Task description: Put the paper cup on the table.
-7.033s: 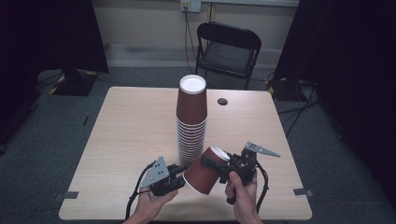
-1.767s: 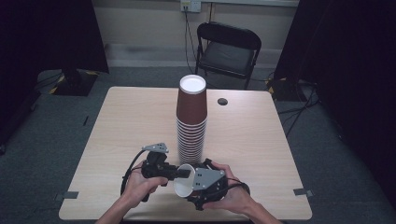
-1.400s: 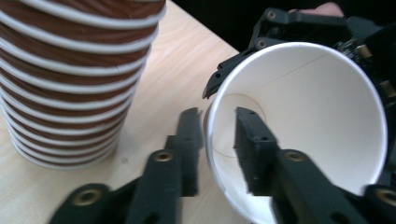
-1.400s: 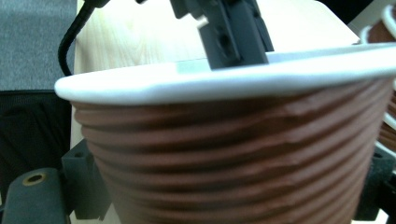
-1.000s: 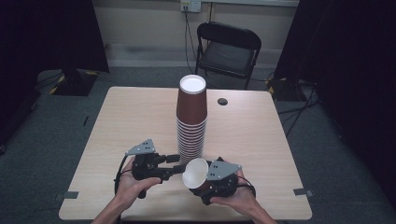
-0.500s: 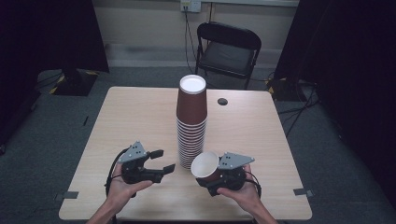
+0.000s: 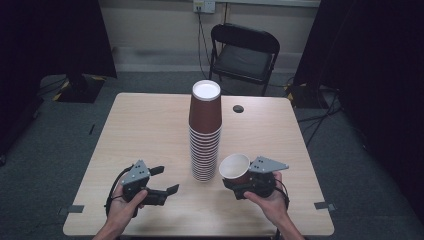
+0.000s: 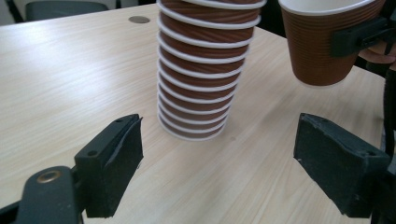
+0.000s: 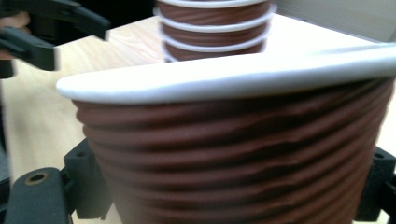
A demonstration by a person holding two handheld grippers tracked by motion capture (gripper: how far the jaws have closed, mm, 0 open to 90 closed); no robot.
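Evidently we gripped the single paper cup (image 7: 235, 167) in our right gripper (image 7: 246, 181) while the left gripper (image 7: 159, 182), jaws just spread wide and empty, stood clear of the cup stack (image 7: 205, 131).

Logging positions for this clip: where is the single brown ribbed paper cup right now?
High view: the single brown ribbed paper cup sits in the right gripper, just right of the tall cup stack.

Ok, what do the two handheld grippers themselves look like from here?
Both are matte black units. The left gripper and the right gripper each carry a grey three-cornered plate on top and trail a black cable. In the left gripper view the fingers are blocky black pads with worn, rough edges on black arms, with a brass-coloured rivet at one joint. The forearms are bare, with no sleeves in sight.
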